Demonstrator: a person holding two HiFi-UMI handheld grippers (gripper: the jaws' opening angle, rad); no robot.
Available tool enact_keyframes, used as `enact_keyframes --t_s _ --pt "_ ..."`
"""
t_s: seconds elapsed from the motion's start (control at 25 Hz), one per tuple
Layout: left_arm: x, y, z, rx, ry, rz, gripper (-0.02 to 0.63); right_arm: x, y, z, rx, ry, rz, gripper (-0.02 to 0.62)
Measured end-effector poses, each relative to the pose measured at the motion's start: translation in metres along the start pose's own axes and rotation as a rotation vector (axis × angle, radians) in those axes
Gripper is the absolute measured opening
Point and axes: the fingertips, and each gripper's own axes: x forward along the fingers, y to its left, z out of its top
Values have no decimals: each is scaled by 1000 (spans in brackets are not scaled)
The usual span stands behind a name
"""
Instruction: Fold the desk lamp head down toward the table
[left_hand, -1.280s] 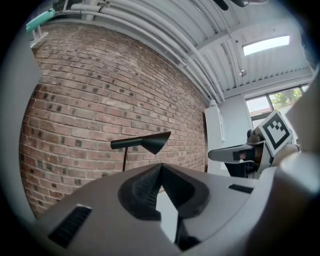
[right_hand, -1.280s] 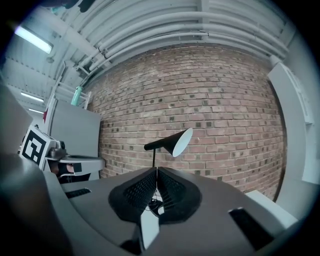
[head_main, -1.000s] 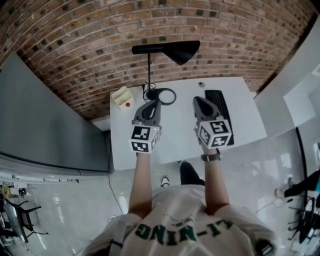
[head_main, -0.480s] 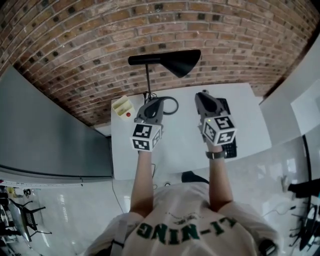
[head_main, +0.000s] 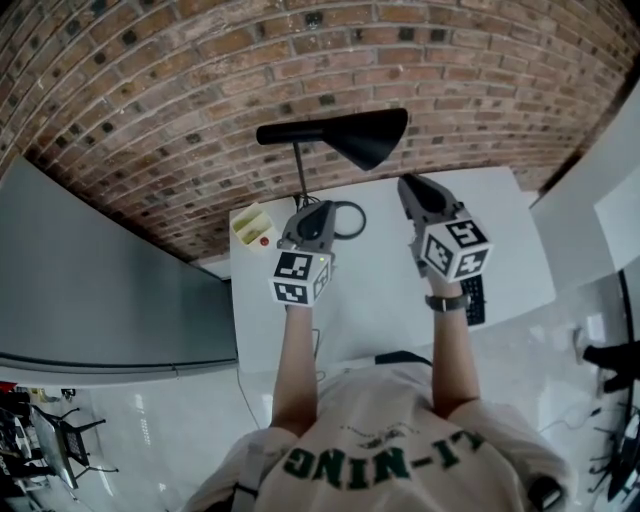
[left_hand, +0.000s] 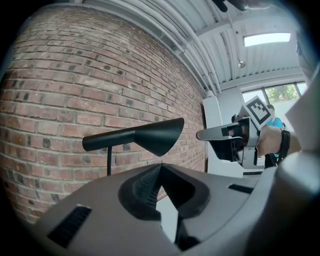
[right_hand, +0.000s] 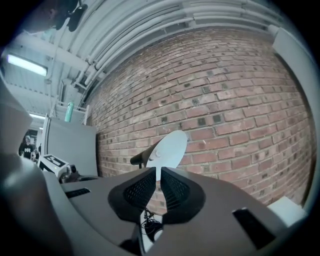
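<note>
You have a lamp head (head_main: 360, 135) in smooth matt black; it looks like painted metal. The wall (head_main: 200, 80) behind it is rough red brick. Your table (head_main: 370, 290) is smooth matt white, the floor (head_main: 150, 420) pale and glossy.

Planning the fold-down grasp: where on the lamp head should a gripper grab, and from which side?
Probably the narrow neck of the lamp head, where cone tapers into the level bar: slim enough for jaws, out from the stem for leverage. Come from the person's side with the right gripper, nearest but shut.
</note>
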Motion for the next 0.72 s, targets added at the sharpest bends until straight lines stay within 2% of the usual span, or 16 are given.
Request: enact_keyframes --t_s 0.16,0.56,0.72 --pt "10 -4 -4 -2 12 -13 -2 4 -4 9 108 -18 54 23" --pt "24 -1 0 1 15 -14 -2 23 -4 31 127 -36 113 100" --pt "31 -5 1 24 17 -17 -2 28 -5 38 139 -37 129 104"
